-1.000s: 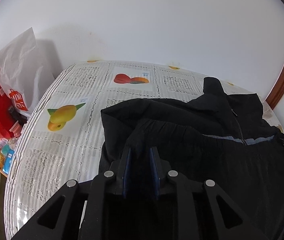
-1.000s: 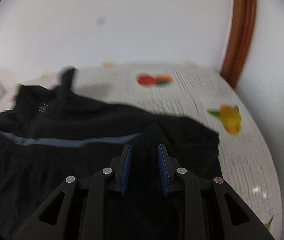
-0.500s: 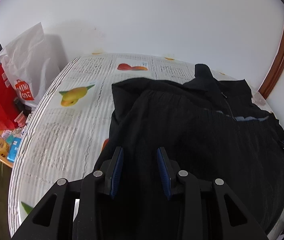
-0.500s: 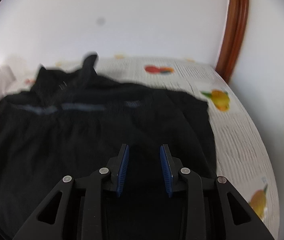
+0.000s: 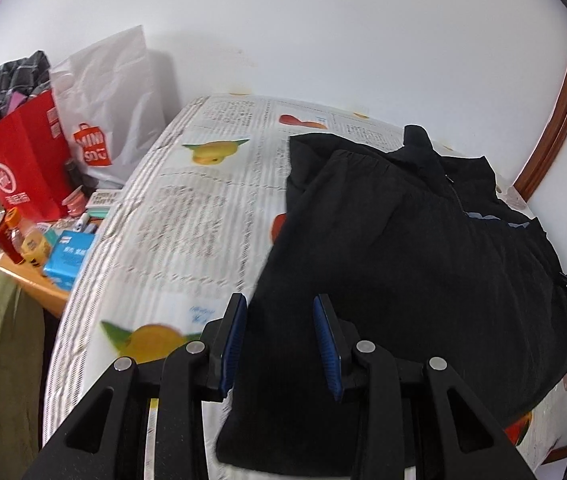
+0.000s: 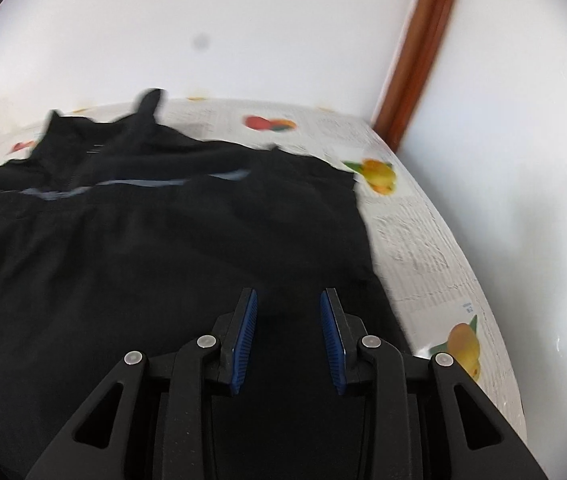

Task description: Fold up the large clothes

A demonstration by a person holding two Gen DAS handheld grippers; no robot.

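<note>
White walls back a surface [image 5: 187,216] under fruit-print cloth, where the folded black zip jacket [image 5: 403,248] lies, its near edge hidden. Left hand-held gripper [image 5: 279,340] and right hand-held gripper [image 6: 288,336] hover, jaws apart, empty.

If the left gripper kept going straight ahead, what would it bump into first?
Most likely the black jacket. The left gripper points down at its near edge on the table, fingers apart with nothing held. Depth is hard to judge, so it might graze the table just beside the edge.

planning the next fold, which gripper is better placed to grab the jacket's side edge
Left. The left gripper hangs open right over the jacket's side edge; the right gripper, also open, sits further inside the cloth.
</note>
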